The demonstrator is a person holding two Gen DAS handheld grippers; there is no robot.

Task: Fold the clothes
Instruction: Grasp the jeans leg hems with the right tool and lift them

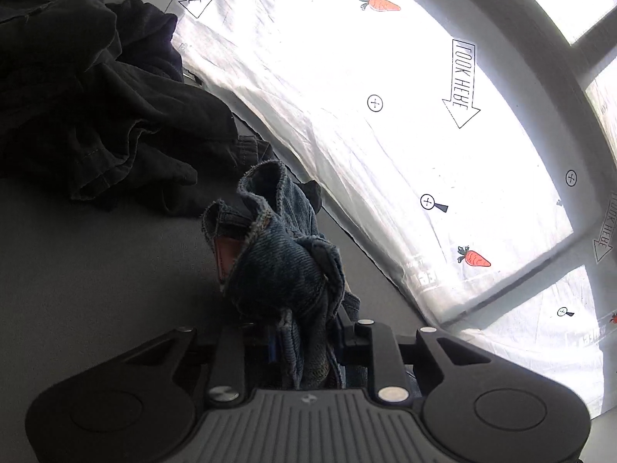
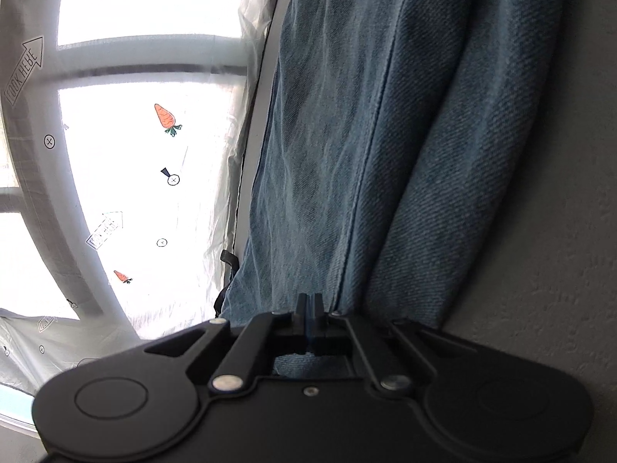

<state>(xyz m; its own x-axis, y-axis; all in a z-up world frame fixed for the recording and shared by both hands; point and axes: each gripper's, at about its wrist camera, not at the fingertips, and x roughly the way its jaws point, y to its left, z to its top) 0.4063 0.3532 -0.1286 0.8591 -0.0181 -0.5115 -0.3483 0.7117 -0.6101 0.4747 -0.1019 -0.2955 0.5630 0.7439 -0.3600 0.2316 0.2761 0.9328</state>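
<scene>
Blue jeans (image 1: 277,247) are bunched and clamped in the left gripper (image 1: 304,332); a denim leg (image 2: 366,154) is pinched by the right gripper (image 2: 308,308) over the grey counter (image 2: 540,270). Dark garments (image 1: 96,96) are heaped at ten o'clock, a carrot-printed sheet (image 1: 385,115) at one.

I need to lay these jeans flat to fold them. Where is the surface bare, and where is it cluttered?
Left wrist view: bare grey surface lies left of the left gripper, below the dark clothes pile, which crowds the far left. Right wrist view: bare surface right of the jeans held by the right gripper.
</scene>
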